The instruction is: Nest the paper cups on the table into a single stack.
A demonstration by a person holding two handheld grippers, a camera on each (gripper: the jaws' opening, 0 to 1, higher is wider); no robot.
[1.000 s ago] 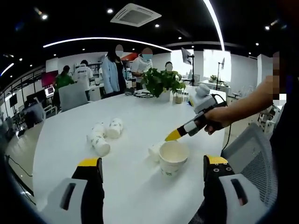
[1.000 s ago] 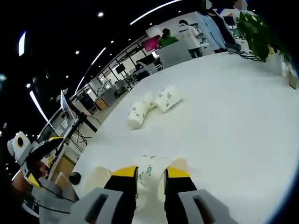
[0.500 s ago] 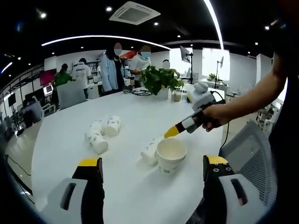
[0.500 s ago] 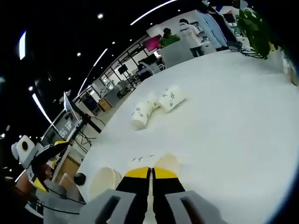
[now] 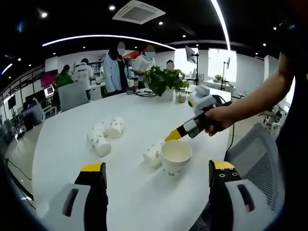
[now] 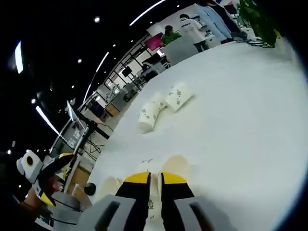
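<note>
Several white paper cups with green print are on the white table (image 5: pixel 72 159). One cup (image 5: pixel 175 156) stands upright with its mouth open. A lying cup (image 5: pixel 153 154) rests just beside it, and my right gripper (image 5: pixel 172 136) reaches it from the right, held by a person's hand. In the right gripper view my right gripper (image 6: pixel 155 180) has its jaws pinched on the lying cup's (image 6: pixel 175 166) wall, with the upright cup (image 6: pixel 108 186) to their left. Two more cups (image 5: pixel 103 137) lie side by side farther off. My left gripper (image 5: pixel 158 167) is held wide open before the table's near edge.
A potted plant (image 5: pixel 166 82) and small jars stand at the table's far end, with several people standing behind it. A grey mesh chair (image 5: pixel 255 154) is at the right. The pair of lying cups (image 6: pixel 163 103) has bare tabletop around it.
My right gripper's jaws, open around the lying cup a second ago, have shut on it. The cup has slid out from behind the upright cup. My left gripper stays open.
</note>
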